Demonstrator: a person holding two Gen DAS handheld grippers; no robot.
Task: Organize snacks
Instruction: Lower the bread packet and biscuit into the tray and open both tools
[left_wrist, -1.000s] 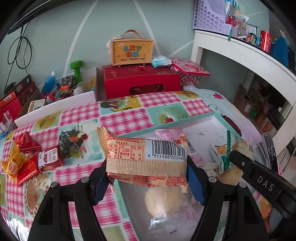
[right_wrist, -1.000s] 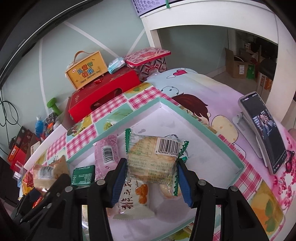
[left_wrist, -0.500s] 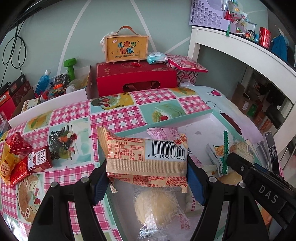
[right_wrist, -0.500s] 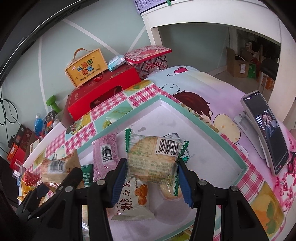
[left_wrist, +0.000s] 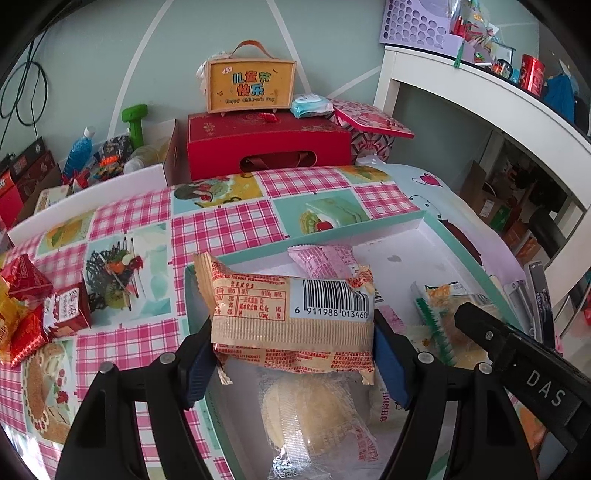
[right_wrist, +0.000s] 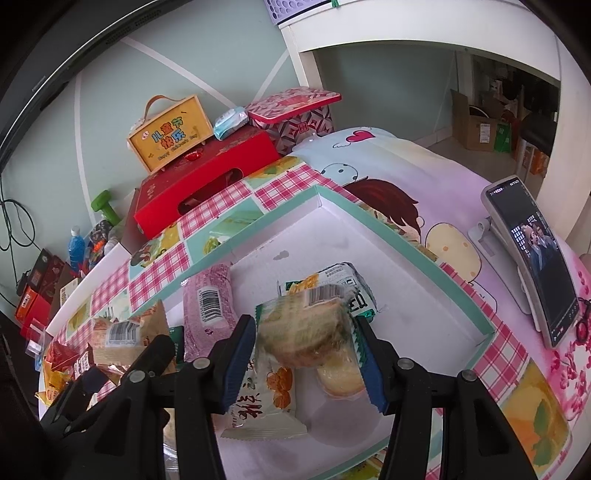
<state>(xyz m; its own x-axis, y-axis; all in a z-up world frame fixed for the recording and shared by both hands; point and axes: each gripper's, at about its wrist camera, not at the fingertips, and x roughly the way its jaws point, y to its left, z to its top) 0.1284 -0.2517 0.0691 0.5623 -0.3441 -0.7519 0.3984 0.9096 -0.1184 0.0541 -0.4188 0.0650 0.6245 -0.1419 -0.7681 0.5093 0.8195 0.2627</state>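
The left gripper (left_wrist: 293, 352) is clamped on an orange-and-tan snack packet (left_wrist: 291, 314), its blue pads pressing both ends, barcode side up; the packet hangs over the near left corner of the shallow white tray (left_wrist: 354, 230) with the teal rim. Beneath it in the tray lies a round pale cake in clear wrap (left_wrist: 314, 417), and farther in a pink packet (left_wrist: 325, 260). The right gripper (right_wrist: 303, 354) has a green-edged cracker packet (right_wrist: 306, 325) between its pads, but the packet is blurred and tilted (the left pad looks just clear of it), so I cannot tell whether it is gripped or let go; it sits above a white packet with orange print (right_wrist: 264, 402) and a small round cake (right_wrist: 340, 373) on the tray floor. A pink barcode packet (right_wrist: 207, 310) lies to its left. On the checked table (left_wrist: 221, 225), outside the tray, red and gold snack packets (left_wrist: 27, 306) wait at the left edge. A phone on a stand (right_wrist: 532, 254) stands to the right of the tray.
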